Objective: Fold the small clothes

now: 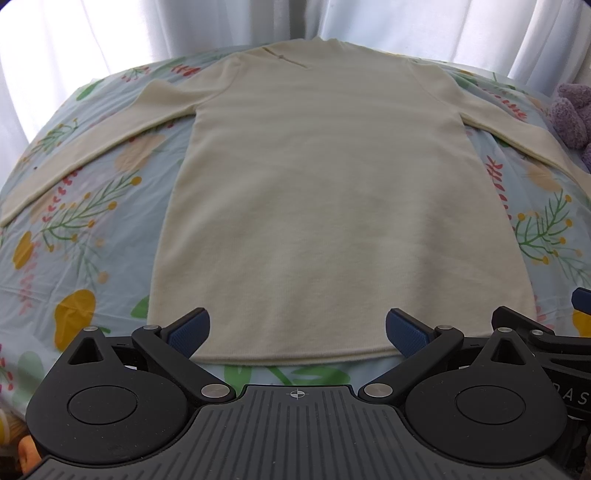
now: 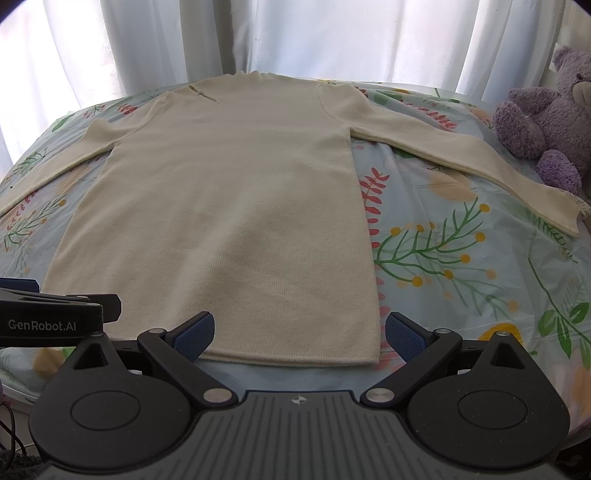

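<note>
From the left wrist camera, the scene was a bed dressed in a pale blue floral sheet [image 1: 92, 206], printed with green sprigs, yellow fruit and red fronds, and behind it hung white curtains [image 1: 110, 33] glowing with daylight. Laid flat on that sheet, neck toward the curtains and hem toward the camera, was one cream long-sleeved knit top [image 1: 325, 206], smooth across the body, both sleeves spread out and angled down to either side, a small slit with a tie showing near one shoulder. The left gripper [image 1: 297, 332] hung just at the hem with its jaws spread wide, the two blue pads [image 1: 188, 332] apart and gripping nothing. At the right edge a slice of the second tool poked in, and a bit of purple plush [image 1: 570, 114] sat at the sheet's far right. Over to the right wrist camera: same floral sheet [image 2: 461, 258], same white curtains [image 2: 332, 37], and the one cream top [image 2: 229, 206] now sat left of centre, its right sleeve running out toward a single purple teddy bear [image 2: 546, 114] sitting at the far right side of the bed, the cuff lying near the bear's foot. The right gripper [image 2: 299, 334] stood over the hem's right corner, jaws wide and empty, one blue pad [image 2: 406, 336] off the fabric's edge. The left tool's black body [image 2: 51, 317], lettered GenRobot.AI, showed at the left. The count: one top, one bear, two grippers.
</note>
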`<state>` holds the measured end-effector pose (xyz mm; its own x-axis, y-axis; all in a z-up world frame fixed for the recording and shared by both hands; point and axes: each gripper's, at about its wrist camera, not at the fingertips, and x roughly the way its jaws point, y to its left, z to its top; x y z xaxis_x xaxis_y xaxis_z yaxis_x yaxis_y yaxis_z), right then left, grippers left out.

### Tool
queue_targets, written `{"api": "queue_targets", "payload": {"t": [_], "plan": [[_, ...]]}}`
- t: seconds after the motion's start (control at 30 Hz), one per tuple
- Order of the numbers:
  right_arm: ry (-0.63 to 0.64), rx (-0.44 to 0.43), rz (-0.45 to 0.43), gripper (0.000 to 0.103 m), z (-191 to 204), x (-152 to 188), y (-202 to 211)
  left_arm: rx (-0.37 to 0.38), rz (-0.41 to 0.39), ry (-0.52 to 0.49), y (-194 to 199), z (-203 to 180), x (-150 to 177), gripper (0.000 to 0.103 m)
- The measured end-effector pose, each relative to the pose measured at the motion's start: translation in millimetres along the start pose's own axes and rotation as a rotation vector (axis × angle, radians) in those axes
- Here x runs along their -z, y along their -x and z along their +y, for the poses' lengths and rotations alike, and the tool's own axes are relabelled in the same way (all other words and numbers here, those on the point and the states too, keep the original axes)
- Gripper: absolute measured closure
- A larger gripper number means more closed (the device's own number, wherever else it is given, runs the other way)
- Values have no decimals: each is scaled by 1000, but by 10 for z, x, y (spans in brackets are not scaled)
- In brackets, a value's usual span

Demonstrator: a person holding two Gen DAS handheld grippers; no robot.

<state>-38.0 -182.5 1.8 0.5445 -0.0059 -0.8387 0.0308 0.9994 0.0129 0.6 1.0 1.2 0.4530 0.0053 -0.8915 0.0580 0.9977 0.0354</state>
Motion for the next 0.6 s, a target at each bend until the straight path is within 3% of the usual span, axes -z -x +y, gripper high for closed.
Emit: {"api": "queue_targets", "payload": {"t": [0.6], "plan": [[0, -2, 2, 4, -2, -3, -18, 2, 7, 5, -14, 20, -1, 0]]}}
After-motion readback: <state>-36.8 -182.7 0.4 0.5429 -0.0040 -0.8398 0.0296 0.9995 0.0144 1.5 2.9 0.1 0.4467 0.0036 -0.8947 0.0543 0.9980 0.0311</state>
